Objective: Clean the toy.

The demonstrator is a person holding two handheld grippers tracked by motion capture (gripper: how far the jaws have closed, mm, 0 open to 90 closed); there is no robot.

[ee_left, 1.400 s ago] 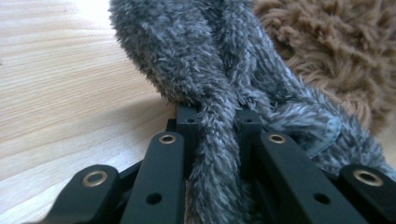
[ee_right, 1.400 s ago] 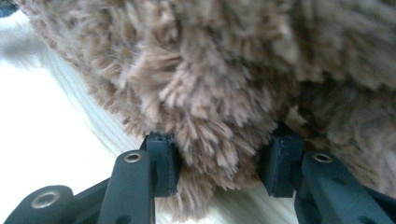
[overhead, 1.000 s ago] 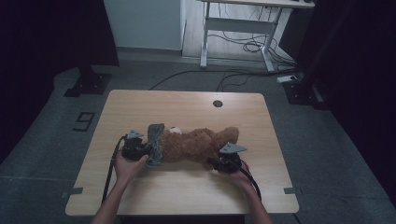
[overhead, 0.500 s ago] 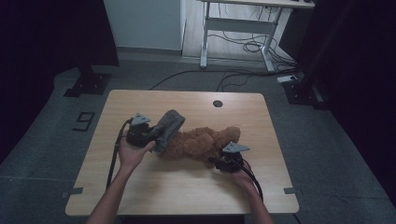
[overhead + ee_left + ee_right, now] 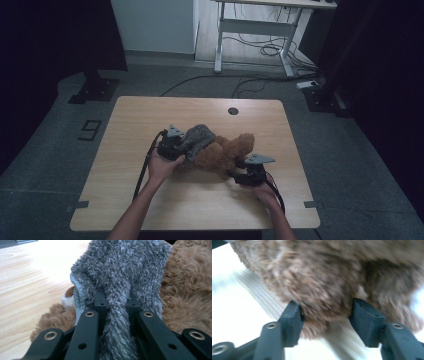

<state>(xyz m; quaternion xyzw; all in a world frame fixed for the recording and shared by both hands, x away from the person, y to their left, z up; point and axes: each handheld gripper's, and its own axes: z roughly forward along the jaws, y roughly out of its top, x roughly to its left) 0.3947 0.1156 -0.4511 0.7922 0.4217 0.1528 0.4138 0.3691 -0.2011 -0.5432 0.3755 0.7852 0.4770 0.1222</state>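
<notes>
Since a second ago the left gripper [image 5: 176, 145] has carried the grey fleece garment [image 5: 199, 139] up over the brown teddy bear [image 5: 225, 152], away from the left side of the bench [image 5: 150, 112]. Its jaws are clamped on a fold of the fuzzy cloth. The right gripper [image 5: 241, 171] has just been opening; its jaws sit apart around a plush limb. The bear lies mid-bench, shaggy and rumpled
</notes>
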